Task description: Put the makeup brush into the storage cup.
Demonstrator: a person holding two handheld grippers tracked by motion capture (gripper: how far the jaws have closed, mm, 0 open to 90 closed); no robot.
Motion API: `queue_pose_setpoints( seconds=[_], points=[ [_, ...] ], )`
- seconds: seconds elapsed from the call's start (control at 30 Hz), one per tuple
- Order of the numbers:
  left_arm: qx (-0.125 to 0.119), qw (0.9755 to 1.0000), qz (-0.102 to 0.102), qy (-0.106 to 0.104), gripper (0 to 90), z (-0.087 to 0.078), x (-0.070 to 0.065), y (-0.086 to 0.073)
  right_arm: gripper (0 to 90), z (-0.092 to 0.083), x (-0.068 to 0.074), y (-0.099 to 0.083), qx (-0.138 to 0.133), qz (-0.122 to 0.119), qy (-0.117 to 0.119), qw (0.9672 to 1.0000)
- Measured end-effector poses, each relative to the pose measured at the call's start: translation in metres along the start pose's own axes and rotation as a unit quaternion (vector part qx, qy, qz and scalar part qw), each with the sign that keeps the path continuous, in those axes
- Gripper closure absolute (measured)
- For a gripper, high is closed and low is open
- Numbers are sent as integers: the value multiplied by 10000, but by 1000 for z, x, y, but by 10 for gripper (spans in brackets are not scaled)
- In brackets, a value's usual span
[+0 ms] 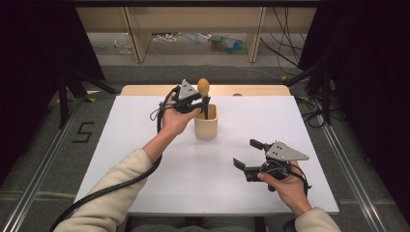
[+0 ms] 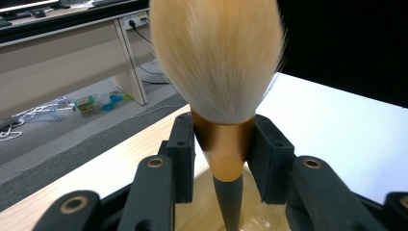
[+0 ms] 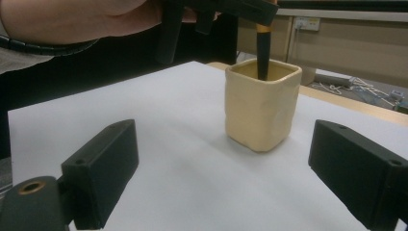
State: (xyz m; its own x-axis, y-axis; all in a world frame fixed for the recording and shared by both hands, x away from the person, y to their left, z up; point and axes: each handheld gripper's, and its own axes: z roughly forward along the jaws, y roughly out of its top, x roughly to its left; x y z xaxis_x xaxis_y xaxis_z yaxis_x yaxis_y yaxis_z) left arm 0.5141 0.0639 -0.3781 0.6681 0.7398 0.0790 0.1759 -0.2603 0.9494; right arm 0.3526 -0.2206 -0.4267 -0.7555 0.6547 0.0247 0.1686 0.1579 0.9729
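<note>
A makeup brush [image 1: 203,87] with a fluffy tan head and a gold ferrule [image 2: 225,154] stands upright, its dark handle [image 3: 262,53] reaching down into a cream square cup [image 1: 206,126] at the middle of the white table. My left gripper [image 1: 203,102] is just above the cup, shut on the brush at the ferrule. The right gripper [image 1: 244,152] rests low near the front right of the table, open with nothing between its jaws, and it faces the cup [image 3: 260,110] from a short distance.
The white tabletop [image 1: 145,145] has a wooden strip [image 1: 145,90] along its far edge. Beyond it lie a floor with cables and the legs of a wooden bench [image 1: 138,38]. Dark curtains stand at both sides.
</note>
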Motion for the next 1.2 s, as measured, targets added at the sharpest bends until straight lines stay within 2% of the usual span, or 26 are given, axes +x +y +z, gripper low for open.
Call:
queue_pose_setpoints(
  seconds=[0.03, 0.07, 0.2, 0.23, 0.3, 0.33, 0.43, 0.6, 0.7, 0.8, 0.83, 1.03, 1.1, 1.2],
  points=[
    [12, 10000, 2, 0, 648, 0, 0, 0, 112, 0, 0, 0, 5, -2, 6, 10000],
    [14, 10000, 11, -6, 648, 1, 0, -1, 112, -1, 1, 0, 81, 112, 32, 9999],
    [42, 10000, 12, -6, 648, 1, 0, -2, 113, 0, 0, 0, 2, -1, 0, 10000],
    [55, 10000, 13, -8, 647, 1, 0, -2, 113, -1, 1, 0, 82, 112, 28, 9999],
    [68, 10000, 14, -5, 647, 2, 0, -3, 113, -1, 2, 0, 83, 116, 37, 9999],
    [77, 10000, 18, 1, 648, 2, 0, -4, 113, 0, 0, 0, 6, -2, 0, 10000],
    [94, 10000, 25, -7, 648, 2, 0, -5, 113, -1, 1, 0, 89, 126, 32, 9999],
    [108, 9999, -14, 4, 647, 3, 0, -6, 113, -1, 2, 0, 91, 130, 37, 9999],
    [103, 9999, -23, -4, 647, 4, 0, -7, 114, -1, 2, 0, 91, 130, 38, 9999],
    [108, 9999, -25, -16, 647, 4, -1, -8, 114, 0, 0, 0, 22, 15, 5, 10000],
    [108, 9999, -22, -17, 647, 4, -1, -8, 115, -1, 2, 0, 91, 128, 35, 9999],
    [127, 9999, -30, 2, 647, 5, 0, -9, 115, -1, 1, 0, 95, 127, 30, 9999],
    [119, 9999, -46, 2, 647, 5, 0, -10, 115, 0, 0, 0, 31, 11, 2, 10000],
    [103, 9999, -67, -3, 647, 5, -1, -11, 115, 0, 0, 0, 30, 9, 6, 10000]
  ],
)
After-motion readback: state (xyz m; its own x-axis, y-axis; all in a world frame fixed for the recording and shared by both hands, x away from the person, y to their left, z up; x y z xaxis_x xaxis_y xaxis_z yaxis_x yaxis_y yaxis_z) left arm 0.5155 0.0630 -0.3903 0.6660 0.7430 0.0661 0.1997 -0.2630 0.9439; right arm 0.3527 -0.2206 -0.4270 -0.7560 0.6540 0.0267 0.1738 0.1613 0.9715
